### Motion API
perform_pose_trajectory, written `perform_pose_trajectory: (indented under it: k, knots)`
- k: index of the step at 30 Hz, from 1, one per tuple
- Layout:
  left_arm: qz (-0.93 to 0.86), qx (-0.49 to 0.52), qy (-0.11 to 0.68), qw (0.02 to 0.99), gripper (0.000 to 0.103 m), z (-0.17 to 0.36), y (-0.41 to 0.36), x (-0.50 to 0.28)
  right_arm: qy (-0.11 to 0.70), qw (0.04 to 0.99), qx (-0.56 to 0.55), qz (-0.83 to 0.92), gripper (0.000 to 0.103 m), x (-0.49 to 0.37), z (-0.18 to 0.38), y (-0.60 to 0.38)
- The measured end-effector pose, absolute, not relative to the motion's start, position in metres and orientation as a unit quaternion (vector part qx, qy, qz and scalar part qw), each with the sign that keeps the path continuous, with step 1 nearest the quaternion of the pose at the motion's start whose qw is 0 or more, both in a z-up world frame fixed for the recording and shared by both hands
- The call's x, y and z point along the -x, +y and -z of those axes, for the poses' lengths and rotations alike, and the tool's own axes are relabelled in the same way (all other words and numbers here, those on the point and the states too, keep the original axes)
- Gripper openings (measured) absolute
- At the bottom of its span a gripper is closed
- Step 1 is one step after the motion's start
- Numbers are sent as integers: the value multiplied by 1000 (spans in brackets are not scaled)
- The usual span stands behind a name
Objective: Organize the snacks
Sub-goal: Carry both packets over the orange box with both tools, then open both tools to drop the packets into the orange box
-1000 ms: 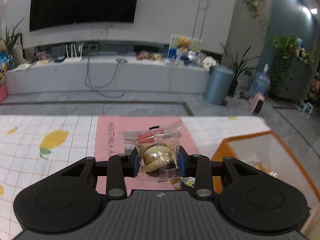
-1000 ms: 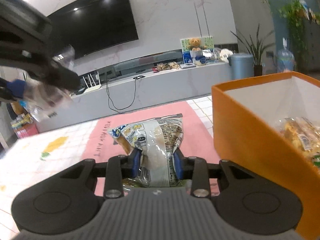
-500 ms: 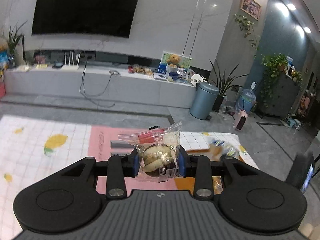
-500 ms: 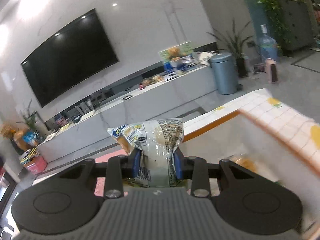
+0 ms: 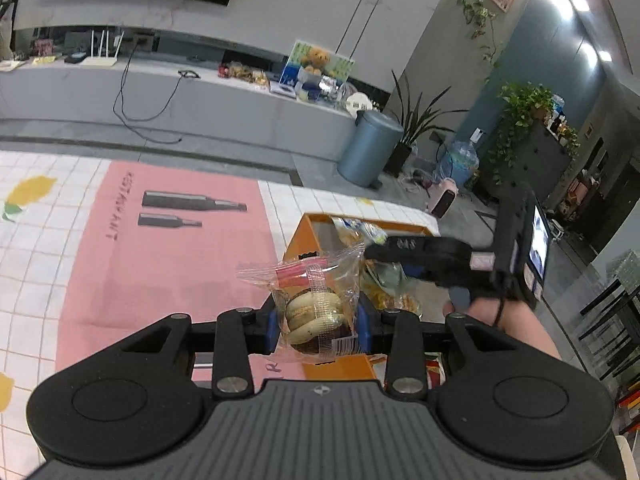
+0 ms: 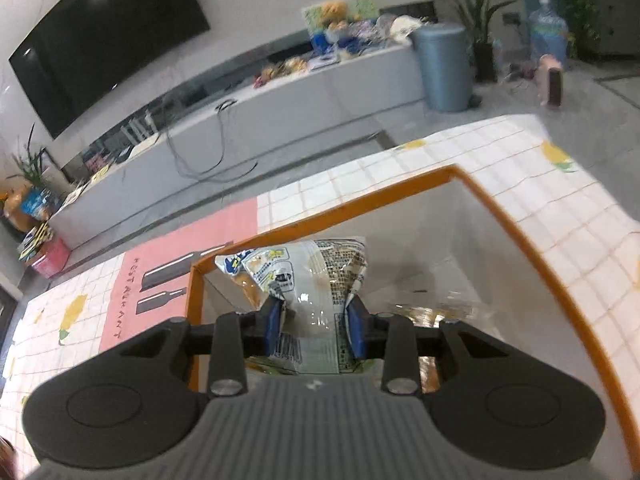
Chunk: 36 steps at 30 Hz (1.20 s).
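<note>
My left gripper is shut on a clear wrapped pastry, held above the near left edge of the orange box. My right gripper is shut on a white printed snack bag and hangs over the inside of the orange box. The left wrist view shows the right gripper reaching over the box from the right, with a hand behind it. Other snack packets lie on the box floor, partly hidden.
The box stands on a white checked tablecloth with lemon prints and a pink mat to its left. Beyond the table are a grey TV bench, a blue bin and plants.
My right gripper has swung right with the snack bag, from over the pink mat to above the box interior. My left gripper has moved toward the box with the pastry still held.
</note>
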<state>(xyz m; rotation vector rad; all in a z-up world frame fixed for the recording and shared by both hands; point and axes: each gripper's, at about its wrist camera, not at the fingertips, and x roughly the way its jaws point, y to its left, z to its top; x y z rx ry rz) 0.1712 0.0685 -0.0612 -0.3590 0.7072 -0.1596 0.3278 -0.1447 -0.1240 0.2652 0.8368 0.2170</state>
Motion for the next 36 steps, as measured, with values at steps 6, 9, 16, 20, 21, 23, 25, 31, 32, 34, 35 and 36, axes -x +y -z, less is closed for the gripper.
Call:
perform_pose_trajectory:
  k: [6,9,16,20,21,23,25,31,32,34,35,36]
  knots:
    - [62,159,354,919,41,64,68,-160,467,870,-105,-122,74,-333,134,-134]
    - [65,162,350,920,41,57,61,-150,435,885,-108,-122,77,-311,111,-148]
    - [92,170,343,919,41,38,32,-144,324,908,-229,-132,89,-217,48,-231]
    - [105,157,354,916,41,44,4,-151,303,906,-270,-116,90,-184,48,-262]
    - [107,154,359,914,41,48,-3,-154,304,905,-276,-111,89,-181,51,-266]
    - [108,145,367,912,41,58,-16,-160,310,903,-278,-106,90,-179,56,-272]
    - [104,132,373,913,41,67,-27,-167,313,903,-275,-102,89,-182,57,-275]
    - [83,107,395,909,41,89,-47,-188,323,901,-267,-112,89,-191,62,-268]
    - [81,106,400,907,41,92,-49,-190,326,900,-267,-111,89,-192,64,-269]
    - [77,95,396,910,41,92,-53,-192,329,899,-268,-107,89,-194,70,-271]
    - [74,87,394,912,41,91,-55,-192,330,898,-270,-105,89,-194,70,-271]
    - [77,86,394,912,42,90,-56,-193,331,898,-271,-103,89,-194,71,-272]
